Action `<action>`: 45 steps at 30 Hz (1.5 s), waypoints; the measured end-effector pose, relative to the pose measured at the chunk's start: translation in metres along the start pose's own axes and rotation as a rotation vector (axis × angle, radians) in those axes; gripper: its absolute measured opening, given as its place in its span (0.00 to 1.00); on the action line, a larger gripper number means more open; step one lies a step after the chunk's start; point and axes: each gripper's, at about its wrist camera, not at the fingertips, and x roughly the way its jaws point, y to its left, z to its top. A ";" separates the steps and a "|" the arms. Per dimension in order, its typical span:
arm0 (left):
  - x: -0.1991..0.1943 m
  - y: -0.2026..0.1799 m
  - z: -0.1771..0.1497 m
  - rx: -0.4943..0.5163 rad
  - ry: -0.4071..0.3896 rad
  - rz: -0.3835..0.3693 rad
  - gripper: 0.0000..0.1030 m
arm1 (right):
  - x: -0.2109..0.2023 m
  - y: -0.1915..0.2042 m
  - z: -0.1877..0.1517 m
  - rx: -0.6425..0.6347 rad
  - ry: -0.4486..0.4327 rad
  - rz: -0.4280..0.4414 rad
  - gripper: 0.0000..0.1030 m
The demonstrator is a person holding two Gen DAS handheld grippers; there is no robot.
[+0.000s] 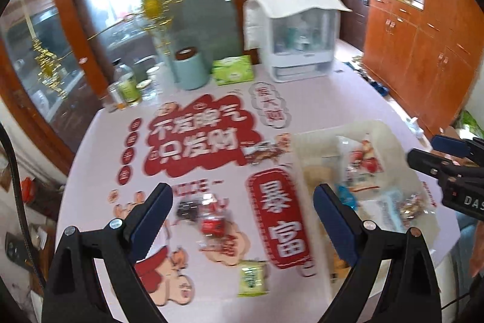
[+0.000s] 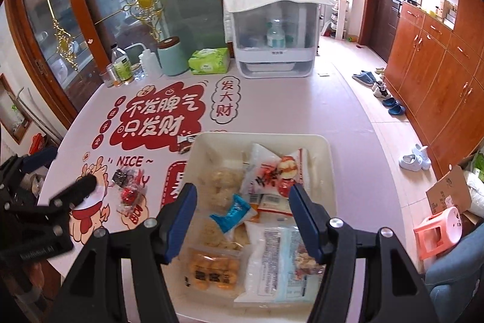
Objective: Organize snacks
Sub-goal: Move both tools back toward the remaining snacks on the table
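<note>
Snacks [image 1: 211,220] wait on the worktop [image 1: 302,99]; lower the left gripper [image 1: 242,211] straight (jaws spread, empty), then pinch gently.

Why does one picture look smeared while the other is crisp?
Left wrist view: motion blur smears the snack tray and the red candy. Right wrist view: sharp, the tray's packets readable. Both bend straight lines at the edges, fisheye fashion.
</note>
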 end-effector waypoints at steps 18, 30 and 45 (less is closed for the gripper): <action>-0.015 0.151 0.010 -0.009 -0.057 0.100 0.92 | 0.016 0.117 0.033 -0.037 0.017 0.072 0.62; 0.092 0.180 0.019 0.135 0.042 -0.012 0.95 | 0.091 0.176 0.075 0.143 0.115 0.067 0.62; 0.262 0.162 -0.038 0.054 0.402 -0.117 0.95 | 0.267 0.131 0.099 0.482 0.396 -0.037 0.62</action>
